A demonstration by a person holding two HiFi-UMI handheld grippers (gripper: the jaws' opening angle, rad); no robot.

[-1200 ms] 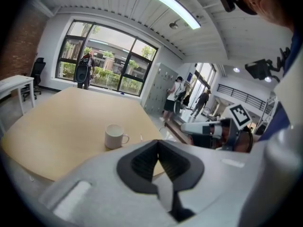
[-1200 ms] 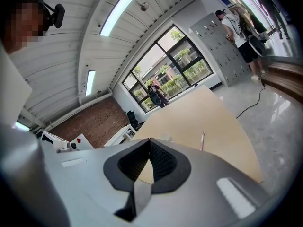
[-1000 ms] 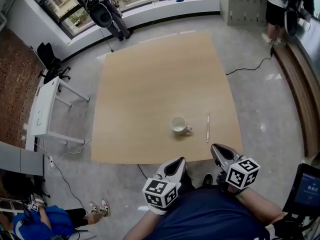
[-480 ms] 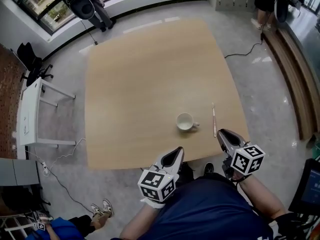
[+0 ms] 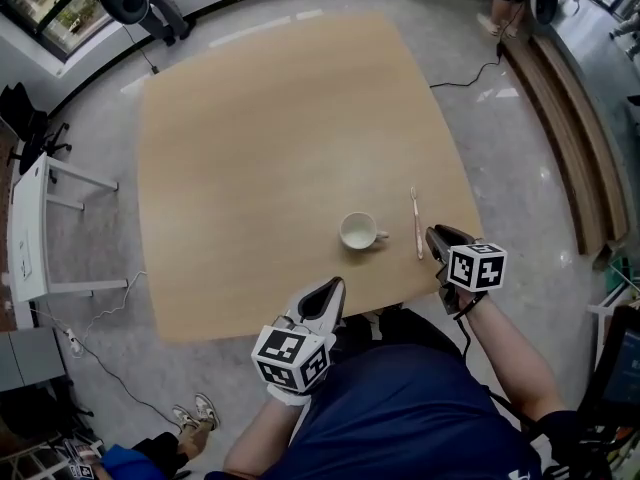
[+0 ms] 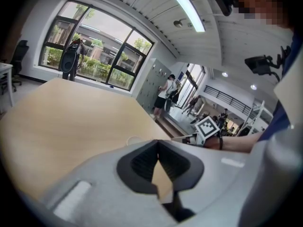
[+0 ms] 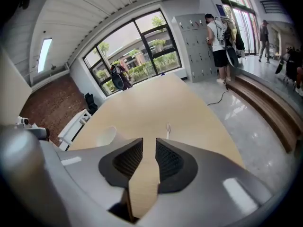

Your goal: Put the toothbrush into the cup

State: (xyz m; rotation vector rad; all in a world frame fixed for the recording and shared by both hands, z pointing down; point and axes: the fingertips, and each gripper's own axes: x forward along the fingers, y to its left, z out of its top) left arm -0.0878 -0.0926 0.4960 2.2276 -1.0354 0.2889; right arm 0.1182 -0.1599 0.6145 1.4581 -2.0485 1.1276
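table [image 5: 250,148]: bare wood, only the two task items on it, both near the person's edge
cup [image 5: 357,231]: white, upright, mouth open; its handle points right, toward the brush
brush [image 5: 416,224]: lies flat just right of the cup, apart from it, long axis running away from the person
brush, right gripper view [image 7: 167,130]: straight ahead of the jaws and just past the tips; far end looks rounded, can't tell if that's the bristle end
right gripper [image 5: 441,238]: at the brush's near end, slightly to its right, angled down at the table
right jaws [image 7: 148,146]: opening, a clear gap now, only table between the pads, not on the brush yet
left gripper [image 5: 330,291]: at the near table edge, left of the cup and well short of it
left jaws [image 6: 157,144]: tips pressed together, nothing in them
step (my read): approach for the pick, no contact yet
handling (guess): light, stiff thin plastic, not fragile; smooth handle, likely to skid or roll if nudged; sits low on the table, so the pads need to come right down to the surface
grip point (guess): across the handle, in the near half, leaving enough length free to drop into the cup
risks: shallow pinch lets it pivot; the cup looks light, a knock from the brush could shift or tip it
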